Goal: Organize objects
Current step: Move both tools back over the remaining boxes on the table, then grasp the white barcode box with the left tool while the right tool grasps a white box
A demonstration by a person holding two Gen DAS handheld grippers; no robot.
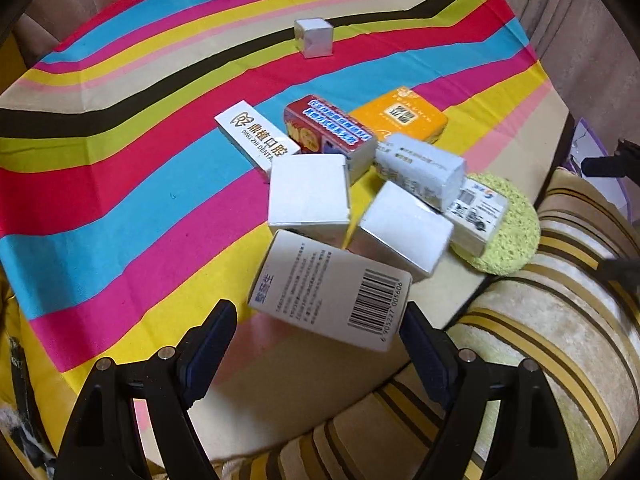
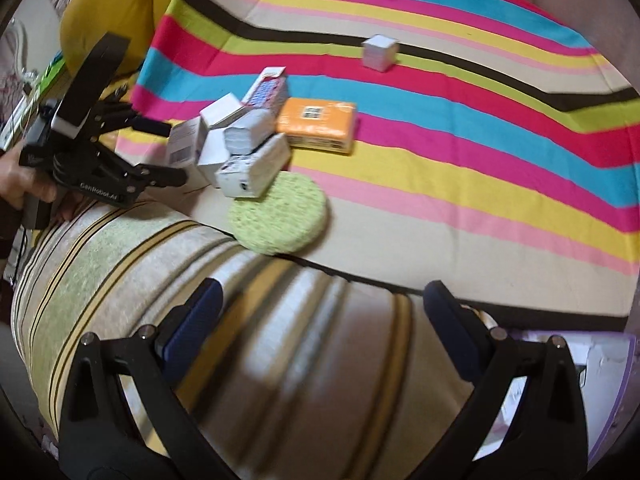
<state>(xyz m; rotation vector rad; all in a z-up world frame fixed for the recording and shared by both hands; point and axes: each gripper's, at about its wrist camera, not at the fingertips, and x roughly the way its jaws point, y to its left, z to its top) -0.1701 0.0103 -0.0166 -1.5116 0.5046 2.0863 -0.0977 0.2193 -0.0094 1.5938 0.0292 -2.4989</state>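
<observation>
1. My left gripper [image 1: 320, 320] is gaping wide at the barcode box [image 1: 330, 288], not gripping.
2. My right gripper [image 2: 320, 312] is hovering spread, empty, over the striped cushion [image 2: 280, 360].
3. I'm counting eight piled boxes, one cube [image 1: 313, 38] sitting apart, one green sponge [image 2: 280, 216].

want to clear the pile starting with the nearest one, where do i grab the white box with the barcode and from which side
Grip the white barcode carton across its long printed face, at the two short ends, coming straight in from the near table edge. It lies flat and slightly skewed right in front of the left gripper, whose open jaws already flank it; its far edge crowds two plain white boxes.
</observation>
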